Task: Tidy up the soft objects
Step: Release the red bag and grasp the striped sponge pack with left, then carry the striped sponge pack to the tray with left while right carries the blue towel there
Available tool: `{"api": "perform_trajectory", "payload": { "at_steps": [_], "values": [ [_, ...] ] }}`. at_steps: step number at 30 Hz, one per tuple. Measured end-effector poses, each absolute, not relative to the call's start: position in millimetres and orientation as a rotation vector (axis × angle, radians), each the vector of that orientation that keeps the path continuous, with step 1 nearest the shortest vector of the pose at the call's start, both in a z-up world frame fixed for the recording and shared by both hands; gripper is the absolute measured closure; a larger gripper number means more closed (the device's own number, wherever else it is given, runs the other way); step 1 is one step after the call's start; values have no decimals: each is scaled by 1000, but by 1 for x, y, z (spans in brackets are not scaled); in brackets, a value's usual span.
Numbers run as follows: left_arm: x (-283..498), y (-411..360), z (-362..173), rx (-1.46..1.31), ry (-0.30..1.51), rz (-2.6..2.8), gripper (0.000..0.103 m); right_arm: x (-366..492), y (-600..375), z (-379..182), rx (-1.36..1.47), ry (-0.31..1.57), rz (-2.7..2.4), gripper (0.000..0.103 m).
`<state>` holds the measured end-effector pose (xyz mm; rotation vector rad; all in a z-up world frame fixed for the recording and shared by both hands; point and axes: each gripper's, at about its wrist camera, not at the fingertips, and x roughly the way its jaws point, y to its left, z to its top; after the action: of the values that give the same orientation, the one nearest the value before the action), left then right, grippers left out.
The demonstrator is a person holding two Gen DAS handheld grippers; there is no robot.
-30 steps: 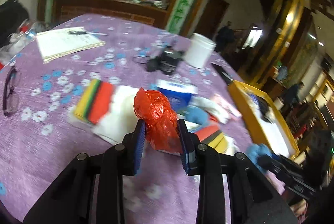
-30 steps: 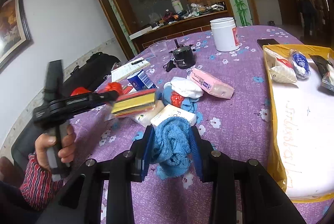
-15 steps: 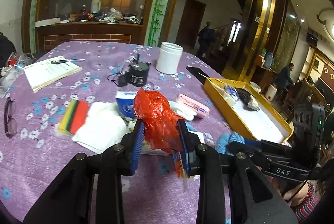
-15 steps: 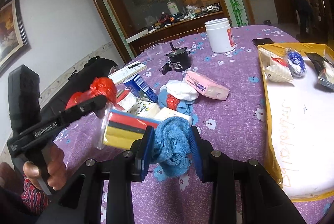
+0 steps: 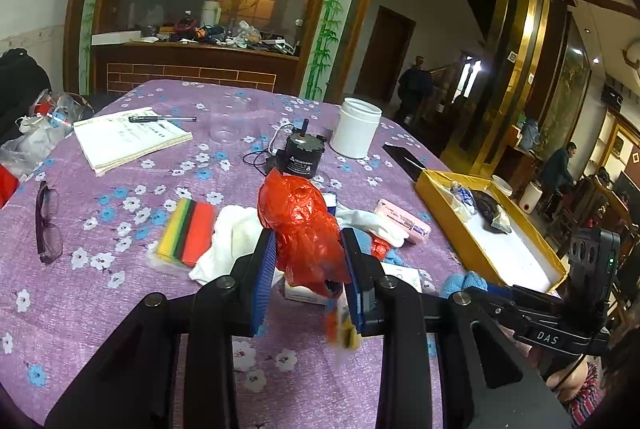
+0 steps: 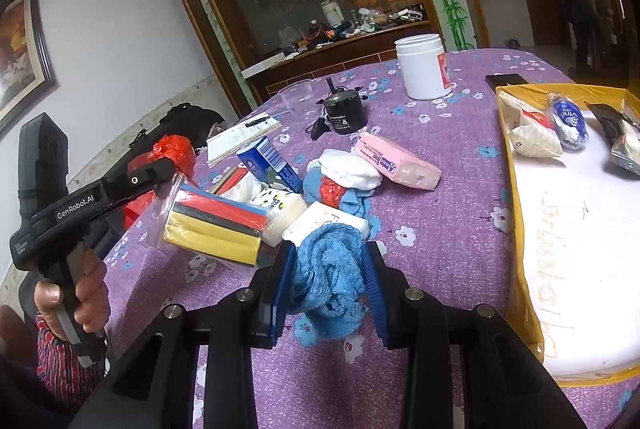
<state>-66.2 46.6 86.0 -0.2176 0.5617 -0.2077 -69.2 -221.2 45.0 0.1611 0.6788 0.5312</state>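
My left gripper (image 5: 308,269) is shut on a crumpled red plastic bag (image 5: 300,225); a bagged pack of striped sponges (image 6: 216,225) hangs from it above the table. My right gripper (image 6: 328,285) is shut on a blue knitted cloth (image 6: 328,277), near the yellow box (image 6: 516,289). A second striped sponge pack (image 5: 188,233), white cloths (image 5: 232,237), a pink packet (image 6: 396,161) and tissue packs (image 6: 280,209) lie in a heap mid-table. The left gripper also shows in the right wrist view (image 6: 160,169).
The yellow box (image 5: 448,225) holds a few wrapped items on a white liner. A white jar (image 5: 356,127), a black motor (image 5: 300,157), a notebook with pen (image 5: 128,141), glasses (image 5: 48,221) and a phone (image 5: 404,159) lie on the purple flowered tablecloth (image 5: 100,301).
My left gripper has risen with the red bag, and the sponge pack has lifted off the table with it. My right gripper has held still with the blue cloth.
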Motion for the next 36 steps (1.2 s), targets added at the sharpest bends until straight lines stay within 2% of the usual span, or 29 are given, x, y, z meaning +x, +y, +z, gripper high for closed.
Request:
{"api": "perform_trajectory", "payload": {
  "at_steps": [6,9,13,15,20,22,25,31,36],
  "values": [
    [-62,50,81,-218,597,-206,69,-70,-221,45,164,679,532,68],
    [-59,52,74,-218,622,-202,61,-69,-221,45,162,679,532,68],
    [-56,57,67,-198,653,-183,60,-68,-222,45,164,680,534,68],
    [-54,59,62,-182,693,-209,49,-69,-222,45,163,681,534,67],
    [-59,45,48,-22,778,-299,41,-68,-222,45,164,682,535,66],
    [-65,34,44,69,774,-302,40,-69,-222,45,163,684,536,66],
    [-69,18,38,172,785,-320,34,-69,-222,45,161,683,533,66],
    [-53,14,22,234,842,-335,34,-69,-222,45,160,685,530,66],
    [-32,23,10,170,940,-319,34,-69,-223,44,160,686,529,65]
  ]
}}
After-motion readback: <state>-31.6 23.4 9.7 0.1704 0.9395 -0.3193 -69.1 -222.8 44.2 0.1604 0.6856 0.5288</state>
